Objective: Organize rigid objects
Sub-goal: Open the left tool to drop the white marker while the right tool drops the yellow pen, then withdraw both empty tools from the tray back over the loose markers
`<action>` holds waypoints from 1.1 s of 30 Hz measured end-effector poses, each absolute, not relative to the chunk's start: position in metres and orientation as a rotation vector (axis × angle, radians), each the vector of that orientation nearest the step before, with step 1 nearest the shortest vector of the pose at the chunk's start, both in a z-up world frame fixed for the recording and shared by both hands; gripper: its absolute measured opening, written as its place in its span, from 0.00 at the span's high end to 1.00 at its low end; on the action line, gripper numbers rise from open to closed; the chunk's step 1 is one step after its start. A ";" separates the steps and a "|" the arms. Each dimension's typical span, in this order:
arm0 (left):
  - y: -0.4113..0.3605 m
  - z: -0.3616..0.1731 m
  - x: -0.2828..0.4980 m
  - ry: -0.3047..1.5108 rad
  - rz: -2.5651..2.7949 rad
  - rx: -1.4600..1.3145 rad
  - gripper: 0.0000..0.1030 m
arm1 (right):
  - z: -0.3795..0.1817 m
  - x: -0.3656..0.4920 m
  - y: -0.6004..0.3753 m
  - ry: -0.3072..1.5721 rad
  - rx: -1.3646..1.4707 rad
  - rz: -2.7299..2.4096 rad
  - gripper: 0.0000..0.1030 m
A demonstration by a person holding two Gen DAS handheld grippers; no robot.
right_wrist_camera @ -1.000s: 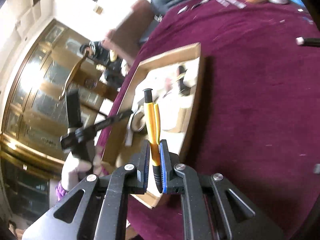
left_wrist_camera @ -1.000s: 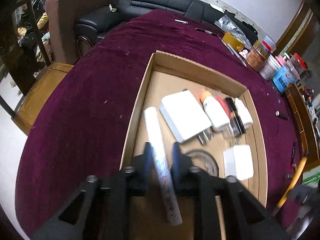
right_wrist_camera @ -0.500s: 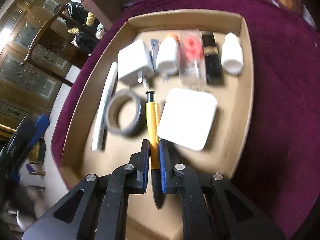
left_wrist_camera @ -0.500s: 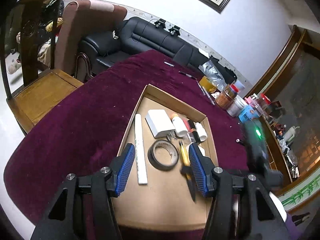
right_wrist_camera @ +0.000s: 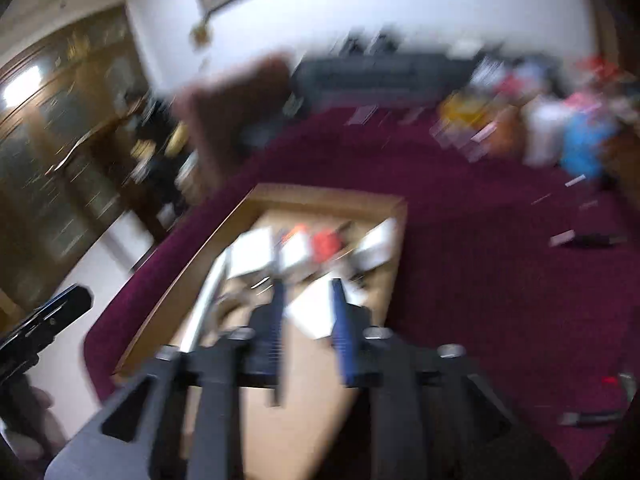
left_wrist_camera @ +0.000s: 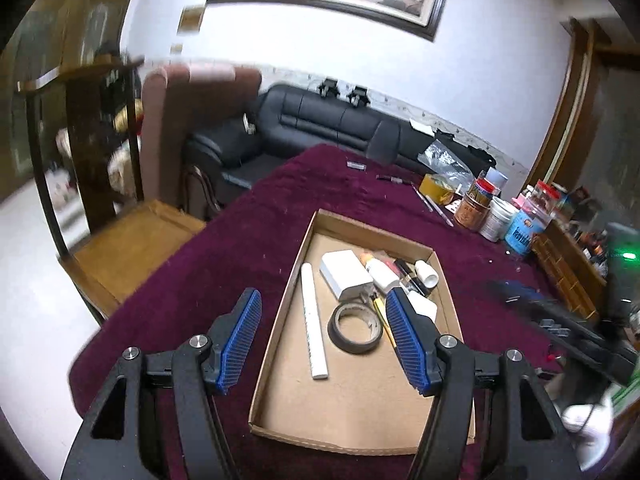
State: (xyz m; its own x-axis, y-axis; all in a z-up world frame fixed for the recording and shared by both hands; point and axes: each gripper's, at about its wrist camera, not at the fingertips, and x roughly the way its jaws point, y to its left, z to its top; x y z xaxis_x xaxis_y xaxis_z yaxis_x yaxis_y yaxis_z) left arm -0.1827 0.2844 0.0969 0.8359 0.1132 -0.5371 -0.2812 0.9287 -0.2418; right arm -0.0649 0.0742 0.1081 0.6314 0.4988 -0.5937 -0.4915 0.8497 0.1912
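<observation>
Both pairs of jaws are seen spread apart with nothing held between them. On the left gripper [left_wrist_camera: 322, 342], the blue ribbed pads [left_wrist_camera: 406, 344] are parted widely above the shallow brown cardboard tray [left_wrist_camera: 280, 320], which is set on a dark maroon cloth-covered table [left_wrist_camera: 224, 264]. Inside the tray, a long white tube [left_wrist_camera: 313, 320] is laid lengthwise near the left wall, with a dark roll of tape [left_wrist_camera: 354, 328] just beside it and a yellow pen [left_wrist_camera: 383, 320] to the right of the roll. A white rectangular charger block [left_wrist_camera: 344, 274], a white orange-capped bottle [left_wrist_camera: 380, 272] and further small items are lined up at the far end. Jars and tins [left_wrist_camera: 496, 212] are grouped at the far right of the table. The right gripper [right_wrist_camera: 308, 320] is shown through heavy motion blur, its pads parted over the near part of the same tray [right_wrist_camera: 320, 196].
</observation>
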 end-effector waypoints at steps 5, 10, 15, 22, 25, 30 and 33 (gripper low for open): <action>0.247 0.113 -0.193 0.450 0.142 -0.313 0.33 | 0.104 -0.063 -0.003 0.656 0.125 0.371 0.10; 0.188 0.112 -0.176 0.516 -0.015 -0.269 0.33 | 0.077 -0.053 -0.119 0.782 0.322 0.201 0.10; 0.120 0.098 -0.162 0.626 -0.176 -0.187 0.33 | 0.055 -0.069 -0.227 0.861 0.425 0.040 0.10; 0.030 0.072 -0.157 0.804 -0.368 -0.063 0.33 | 0.055 -0.074 -0.281 0.860 0.458 0.000 0.10; 0.018 0.076 -0.159 0.807 -0.368 -0.030 0.33 | 0.046 -0.060 -0.280 0.911 0.485 0.036 0.10; 0.009 0.074 -0.154 0.833 -0.337 -0.022 0.33 | 0.036 -0.049 -0.272 0.919 0.450 0.093 0.10; 0.006 0.067 -0.148 0.861 -0.331 -0.024 0.33 | 0.036 -0.038 -0.268 0.915 0.436 0.108 0.10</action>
State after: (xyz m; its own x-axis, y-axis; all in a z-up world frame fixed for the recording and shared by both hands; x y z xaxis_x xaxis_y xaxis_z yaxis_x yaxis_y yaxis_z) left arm -0.1477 0.0058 0.0673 0.6039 -0.2957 -0.7401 0.2763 0.9487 -0.1536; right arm -0.0380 -0.2678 0.0360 0.6111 0.2726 -0.7431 0.0929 0.9076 0.4093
